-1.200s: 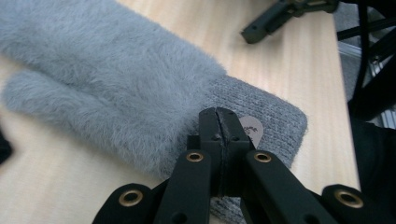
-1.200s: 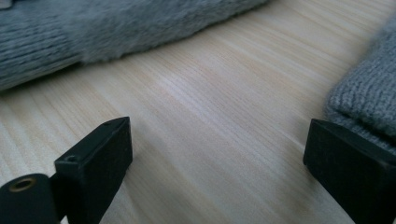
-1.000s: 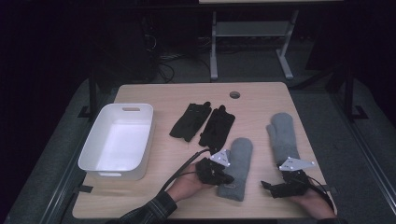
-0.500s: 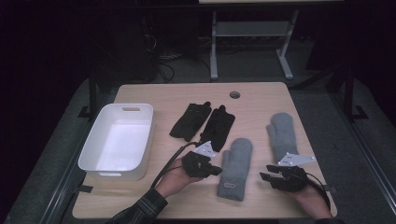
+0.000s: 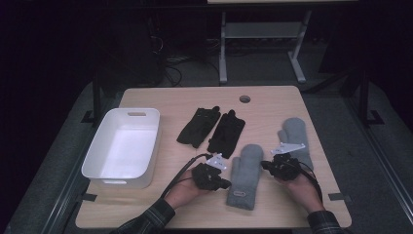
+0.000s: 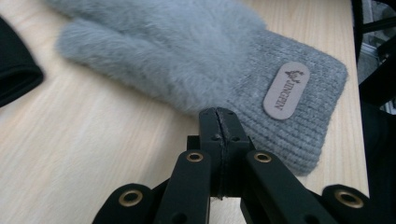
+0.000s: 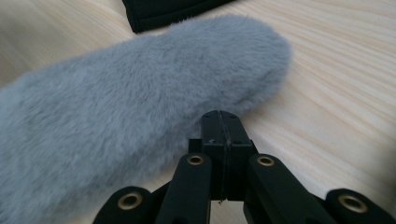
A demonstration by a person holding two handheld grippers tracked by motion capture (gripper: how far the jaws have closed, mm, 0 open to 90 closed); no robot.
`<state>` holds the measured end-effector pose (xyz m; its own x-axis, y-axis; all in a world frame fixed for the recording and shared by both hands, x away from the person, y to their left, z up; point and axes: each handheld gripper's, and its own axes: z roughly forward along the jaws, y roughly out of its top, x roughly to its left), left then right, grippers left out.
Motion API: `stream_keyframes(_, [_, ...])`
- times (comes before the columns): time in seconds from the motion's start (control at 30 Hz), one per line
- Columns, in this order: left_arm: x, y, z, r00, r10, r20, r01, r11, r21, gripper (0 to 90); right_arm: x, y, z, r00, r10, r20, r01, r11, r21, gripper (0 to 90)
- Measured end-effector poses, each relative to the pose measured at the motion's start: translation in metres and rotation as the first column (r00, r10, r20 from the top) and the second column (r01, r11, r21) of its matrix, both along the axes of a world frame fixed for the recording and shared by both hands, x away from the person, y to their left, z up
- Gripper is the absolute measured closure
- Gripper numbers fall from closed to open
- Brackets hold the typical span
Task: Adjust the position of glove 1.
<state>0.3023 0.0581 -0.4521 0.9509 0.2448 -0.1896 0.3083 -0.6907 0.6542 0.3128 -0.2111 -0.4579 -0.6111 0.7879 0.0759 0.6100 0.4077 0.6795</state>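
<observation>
Left gripper view, fluffy grey mitten (image 6: 187, 56), ribbed cuff, oval label (image 6: 286, 90)

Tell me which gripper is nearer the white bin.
Left. The left gripper sits just right of the white bin, beside the near grey mitten's cuff; the right gripper is beyond that mitten.

On the pale wooden table (image 5: 156, 214) I count two fluffy grey knitted mittens (image 5: 245, 175) (image 5: 293, 135), two black fabric gloves (image 5: 197, 126) (image 5: 227, 133) and one white rectangular plastic tub (image 5: 95, 165). Two black hand-held grippers (image 5: 225, 184) (image 5: 265, 165), one per hand.
</observation>
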Motion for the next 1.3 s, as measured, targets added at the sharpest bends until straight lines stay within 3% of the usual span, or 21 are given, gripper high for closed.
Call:
stream_keyframes(0.53, [-0.017, -0.043, -0.009, 0.9966, -0.08, -0.02, 0.079, 0.9958, -0.047, 89.3, 0.012, 0.006, 0.0, 0.9996, 0.023, -0.017, -0.023, 1.0, 0.009, 89.8])
stream_keyframes(0.63, [-0.019, -0.05, -0.012, 0.9949, -0.101, -0.007, 0.101, 0.9946, -0.025, 89.3, 0.013, 0.009, 0.0, 0.999, 0.039, -0.02, -0.039, 0.999, 0.007, 89.9])
stream_keyframes(0.8, [-0.022, -0.063, -0.017, 0.9951, -0.098, -0.001, 0.098, 0.9947, -0.03, 89.3, 0.012, 0.011, 0.001, 0.9968, 0.077, -0.022, -0.077, 0.997, 0.006, 90.0])
stream_keyframes(0.93, [-0.024, -0.068, -0.018, 0.9962, -0.086, -0.011, 0.085, 0.995, -0.051, 89.3, 0.01, 0.015, 0.002, 0.9922, 0.123, -0.021, -0.122, 0.992, 0.016, 90.0])
stream_keyframes(1.17, [-0.023, -0.068, -0.017, 0.9945, -0.104, 0.006, 0.104, 0.9939, -0.037, 89.3, 0.01, 0.024, 0.005, 0.9758, 0.218, 0.005, -0.218, 0.976, -0.01, 90.0])
stream_keyframes(1.3, [-0.025, -0.067, -0.015, 0.995, -0.099, 0.007, 0.099, 0.994, -0.046, 89.3, 0.012, 0.029, 0.005, 0.9734, 0.229, -0.002, -0.229, 0.973, -0.017, 90.0])
